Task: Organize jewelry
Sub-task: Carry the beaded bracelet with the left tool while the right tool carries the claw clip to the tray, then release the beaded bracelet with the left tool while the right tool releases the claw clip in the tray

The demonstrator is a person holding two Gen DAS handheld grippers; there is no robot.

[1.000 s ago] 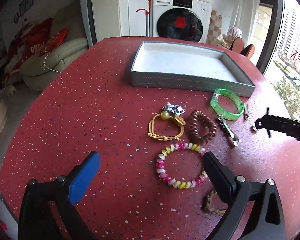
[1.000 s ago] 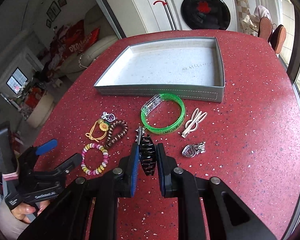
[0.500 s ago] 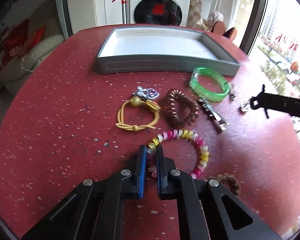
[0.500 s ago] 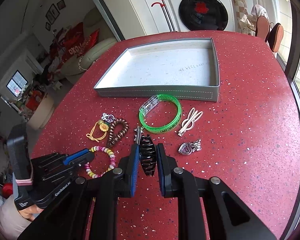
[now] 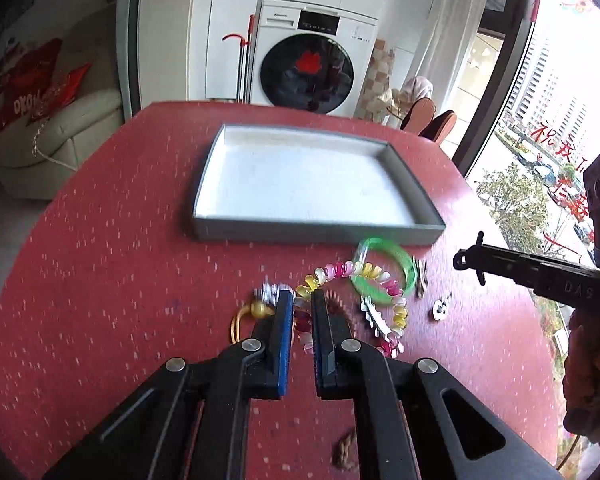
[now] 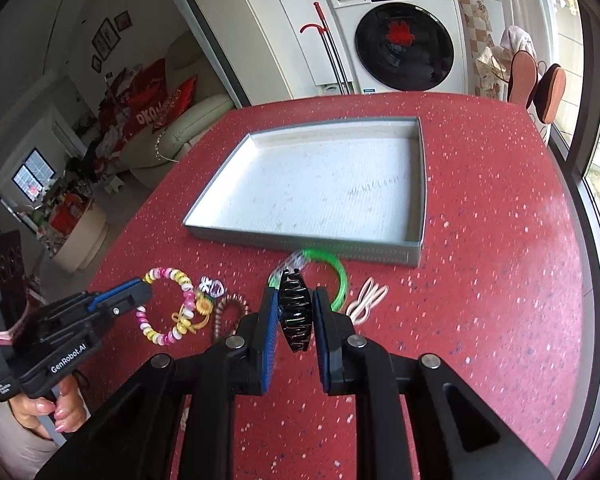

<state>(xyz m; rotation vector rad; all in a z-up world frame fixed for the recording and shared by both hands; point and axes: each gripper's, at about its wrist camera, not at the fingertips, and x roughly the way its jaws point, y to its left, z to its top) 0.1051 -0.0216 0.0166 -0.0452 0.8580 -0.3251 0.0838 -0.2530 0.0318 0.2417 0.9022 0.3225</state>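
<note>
I am holding the beaded bracelet (image 5: 356, 276) pinched in my left gripper (image 5: 299, 312), dangling above the red table (image 5: 100, 280), and I am gripping the black claw clip (image 6: 296, 316) in my right gripper (image 6: 295, 312). Ahead, the grey tray (image 6: 300, 242) is sitting empty (its near wall facing both grippers), while the green bangle (image 6: 336, 276), cream clip (image 6: 368, 296), brown coil tie (image 6: 228, 308) and yellow hair tie (image 6: 196, 316) are crowding the table before it.

We cannot identify the small brown item (image 5: 345, 453) near the table's (image 5: 100, 280) near edge; the gold ring (image 5: 246, 318) is half hidden and blurred.
</note>
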